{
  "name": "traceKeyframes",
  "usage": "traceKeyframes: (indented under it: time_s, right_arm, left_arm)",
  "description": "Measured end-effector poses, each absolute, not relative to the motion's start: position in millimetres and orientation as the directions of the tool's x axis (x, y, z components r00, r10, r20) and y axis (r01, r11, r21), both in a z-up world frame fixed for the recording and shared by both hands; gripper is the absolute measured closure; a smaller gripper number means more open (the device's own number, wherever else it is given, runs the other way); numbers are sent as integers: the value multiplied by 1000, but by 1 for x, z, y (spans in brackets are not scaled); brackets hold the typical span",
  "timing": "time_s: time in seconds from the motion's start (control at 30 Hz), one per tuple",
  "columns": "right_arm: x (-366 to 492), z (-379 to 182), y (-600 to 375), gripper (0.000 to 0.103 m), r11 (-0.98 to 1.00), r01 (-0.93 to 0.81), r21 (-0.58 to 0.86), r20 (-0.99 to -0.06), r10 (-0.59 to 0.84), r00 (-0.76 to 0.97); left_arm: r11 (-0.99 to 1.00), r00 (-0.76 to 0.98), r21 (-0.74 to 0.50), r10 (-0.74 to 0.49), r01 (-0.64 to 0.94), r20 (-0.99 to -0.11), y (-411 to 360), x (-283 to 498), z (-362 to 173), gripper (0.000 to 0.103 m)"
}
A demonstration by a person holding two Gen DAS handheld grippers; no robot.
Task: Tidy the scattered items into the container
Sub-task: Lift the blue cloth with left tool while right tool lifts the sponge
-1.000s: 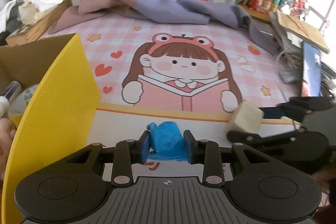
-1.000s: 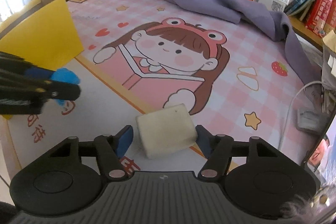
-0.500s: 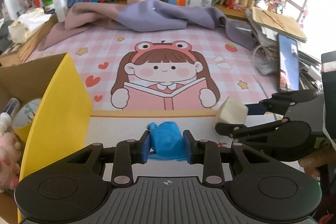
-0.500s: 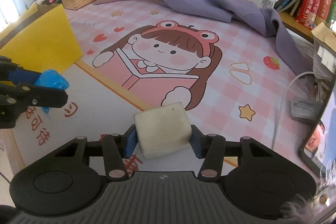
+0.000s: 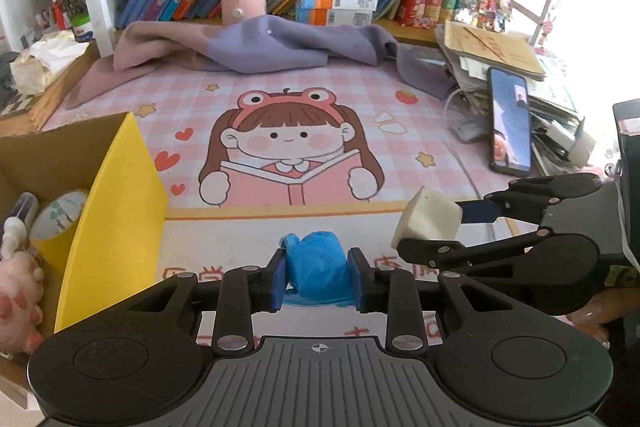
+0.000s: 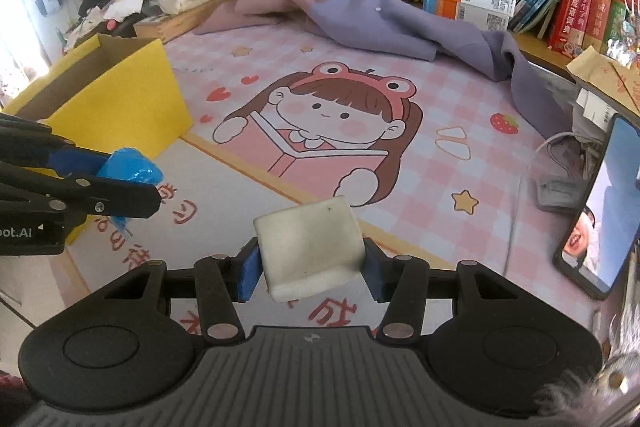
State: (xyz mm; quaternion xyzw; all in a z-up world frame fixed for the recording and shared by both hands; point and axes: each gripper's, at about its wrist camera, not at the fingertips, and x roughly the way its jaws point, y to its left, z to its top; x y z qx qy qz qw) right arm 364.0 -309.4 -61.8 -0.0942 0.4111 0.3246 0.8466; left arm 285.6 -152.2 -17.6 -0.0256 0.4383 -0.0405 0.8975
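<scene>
My left gripper (image 5: 318,273) is shut on a crumpled blue plastic wad (image 5: 318,263), held above the front of the cartoon mat; the wad also shows in the right wrist view (image 6: 130,165). My right gripper (image 6: 310,269) is shut on a cream foam block (image 6: 310,245), held above the mat; the block shows to the right in the left wrist view (image 5: 426,217). The yellow-sided cardboard box (image 5: 116,211) stands at the left with a tape roll (image 5: 58,213), a bottle and a pink plush inside. It shows at the left in the right wrist view (image 6: 120,99).
A purple cloth (image 5: 260,45) lies at the back of the mat, in front of a bookshelf. A phone (image 5: 510,125) leans on a paper stack at the right, with a white cable (image 6: 524,179) beside it.
Both grippers have lifted and drawn back from the mat with their loads. The right gripper's jaws closed onto the foam block, which lay loose between them a second ago.
</scene>
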Motion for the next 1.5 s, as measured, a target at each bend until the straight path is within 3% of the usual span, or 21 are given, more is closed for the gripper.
traceKeyframes:
  time_s: [0.93, 1.5]
  right_arm:
    - [250, -19, -280, 56, 862, -504, -64, -712, 314, 628]
    - [118, -17, -201, 57, 889, -449, -92, -700, 263, 664]
  left_arm:
    - [944, 695, -216, -330, 250, -639, -101, 198, -1, 75]
    - [930, 684, -269, -367, 250, -630, -13, 84, -3, 75]
